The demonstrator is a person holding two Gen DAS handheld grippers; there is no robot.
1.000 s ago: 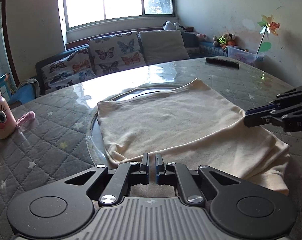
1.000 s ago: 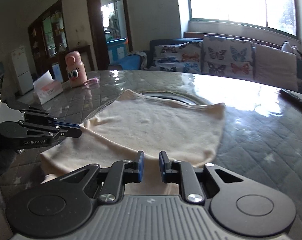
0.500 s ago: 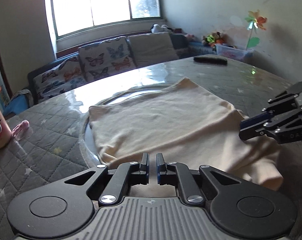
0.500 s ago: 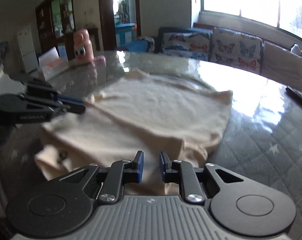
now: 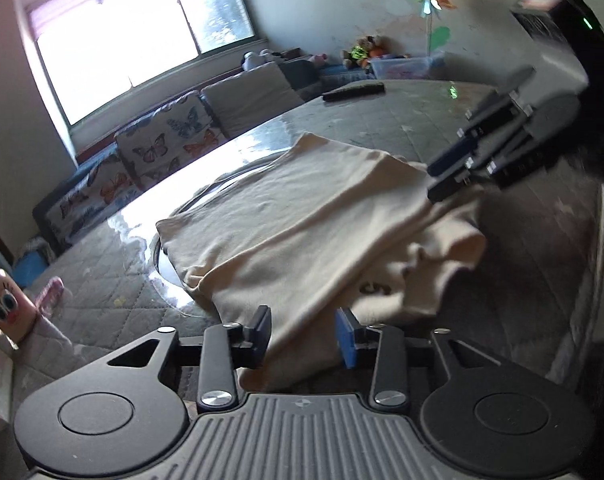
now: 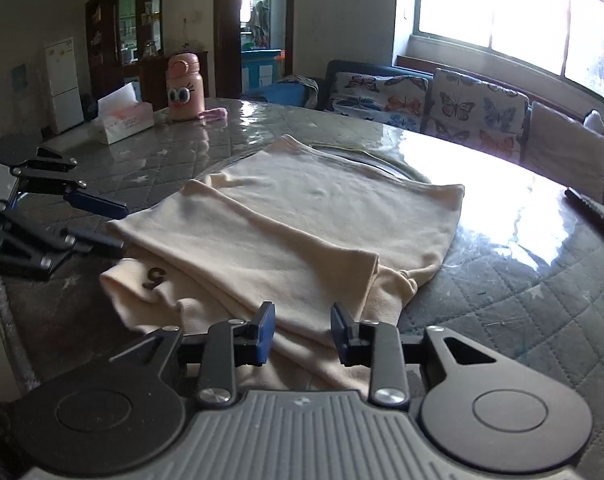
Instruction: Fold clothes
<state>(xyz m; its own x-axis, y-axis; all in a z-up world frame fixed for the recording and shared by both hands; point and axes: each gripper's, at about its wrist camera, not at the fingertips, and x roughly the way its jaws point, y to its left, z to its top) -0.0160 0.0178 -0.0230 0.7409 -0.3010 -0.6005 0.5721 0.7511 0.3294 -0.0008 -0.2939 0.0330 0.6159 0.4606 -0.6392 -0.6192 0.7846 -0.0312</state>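
Cream garment [image 6: 302, 220]: soft matt knit cloth, faint creases, small dark print near one edge. Table [image 6: 522, 280]: grey quilted fabric w/ star pattern under a clear glossy sheet, strong window glare. Left gripper [image 5: 304, 336] & right gripper [image 6: 302, 332]: matt black plastic bodies, ribbed grey housing, shiny metal screw heads, blue pads that look rubbery. Pink bottle [image 6: 183, 87]: smooth plastic, slight sheen. Tissue box [image 6: 122, 122]: looks like thin paper/plastic wrap. Sofa cushions [image 6: 478, 114]: printed woven cloth, matt.
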